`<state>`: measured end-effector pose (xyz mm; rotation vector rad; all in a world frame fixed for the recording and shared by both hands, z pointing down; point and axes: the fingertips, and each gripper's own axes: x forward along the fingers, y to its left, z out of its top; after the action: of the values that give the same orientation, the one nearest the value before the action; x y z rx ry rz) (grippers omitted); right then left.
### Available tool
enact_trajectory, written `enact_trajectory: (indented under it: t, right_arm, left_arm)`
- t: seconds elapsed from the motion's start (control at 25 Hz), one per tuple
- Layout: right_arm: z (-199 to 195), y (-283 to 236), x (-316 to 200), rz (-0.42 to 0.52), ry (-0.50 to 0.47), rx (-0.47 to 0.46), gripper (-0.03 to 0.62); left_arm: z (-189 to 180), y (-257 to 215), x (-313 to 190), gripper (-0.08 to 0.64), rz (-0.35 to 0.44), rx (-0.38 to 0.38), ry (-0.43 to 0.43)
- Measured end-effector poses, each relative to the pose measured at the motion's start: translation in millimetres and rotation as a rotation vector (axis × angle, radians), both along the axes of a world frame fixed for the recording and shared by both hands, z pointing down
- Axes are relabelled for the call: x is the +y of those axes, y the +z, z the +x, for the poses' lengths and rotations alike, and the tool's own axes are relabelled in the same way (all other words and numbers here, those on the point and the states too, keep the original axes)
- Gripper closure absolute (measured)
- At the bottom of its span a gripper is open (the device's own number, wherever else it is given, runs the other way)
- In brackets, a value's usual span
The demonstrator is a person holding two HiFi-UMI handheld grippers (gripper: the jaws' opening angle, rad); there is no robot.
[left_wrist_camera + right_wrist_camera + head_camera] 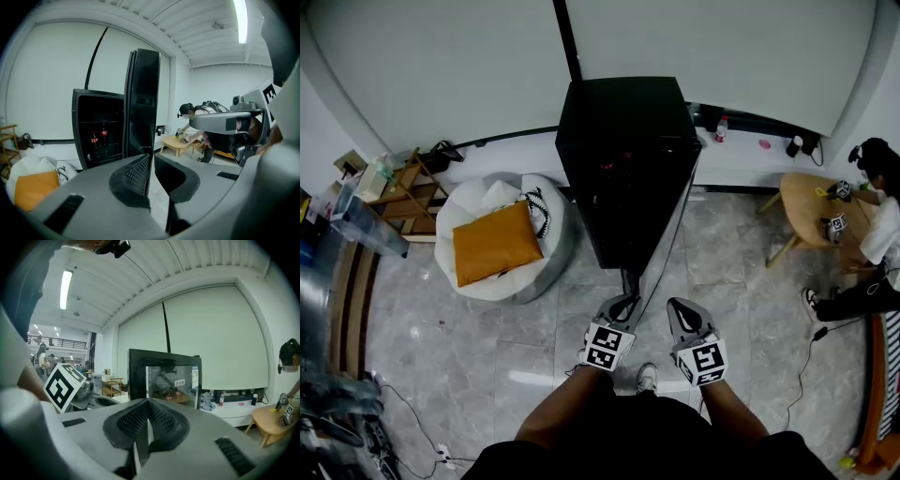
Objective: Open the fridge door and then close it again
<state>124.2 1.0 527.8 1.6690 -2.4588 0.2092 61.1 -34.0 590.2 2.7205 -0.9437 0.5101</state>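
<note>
Fridge door at the open stage of an open-and-close cycle. The black fridge (pixel 619 159) is seen standing at the far edge of the floor (pixel 534 347), against the wall. Its glass door (pixel 143 101) is swung wide toward the person, so that bottles (pixel 98 138) on an inner shelf are exposed in the left gripper view. The left gripper (pixel 623 302) is shown with its jaws drawn nearly together on the free edge of the door, at what appears to be a small handle; the door is seen edge-on in the narrow gap between them. The right gripper (pixel 148 404) is held just beside the left, its jaws pressed together with nothing between them, and no part in the work is taken by it. The opening half of the task may be judged essentially done. Still to be done: the door swung back against the fridge body, seated shut and released. Whether the return swing is under way cannot be told.
</note>
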Motion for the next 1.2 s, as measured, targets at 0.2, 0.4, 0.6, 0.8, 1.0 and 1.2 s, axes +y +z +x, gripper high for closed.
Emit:
enact_trajectory:
  t: [0.2, 0.4, 0.6, 0.8, 1.0, 1.2]
  right_arm:
    - [13.7, 1.6, 13.1, -0.003, 0.002, -0.005, 0.574]
    - [28.2, -1.9, 20.5, 0.009, 0.016, -0.005, 0.574]
    - [45.4, 1.3, 26.6, 0.006, 0.042, -0.01, 0.574]
    - [61.6, 3.5, 32.4, 0.0, 0.083, -0.011, 0.574]
    - [79.6, 4.4, 38.6, 0.005, 0.122, -0.012, 0.574]
    - [92.7, 5.8, 46.2, -0.02, 0.152, 0.0, 0.574]
  left_arm:
    - [15.6, 0.6, 14.5, 0.509, -0.013, 0.001, 0.012]
    - [35.2, -2.3, 27.8, 0.509, -0.007, 0.007, 0.043]
    - [59.9, -1.9, 43.1, 0.509, 0.004, -0.004, 0.118]
    - [91.1, -5.2, 58.7, 0.525, 0.024, -0.01, 0.225]
    - [113.2, 0.0, 68.2, 0.537, 0.023, -0.014, 0.283]
    - [125.0, 4.0, 73.9, 0.538, 0.027, -0.022, 0.326]
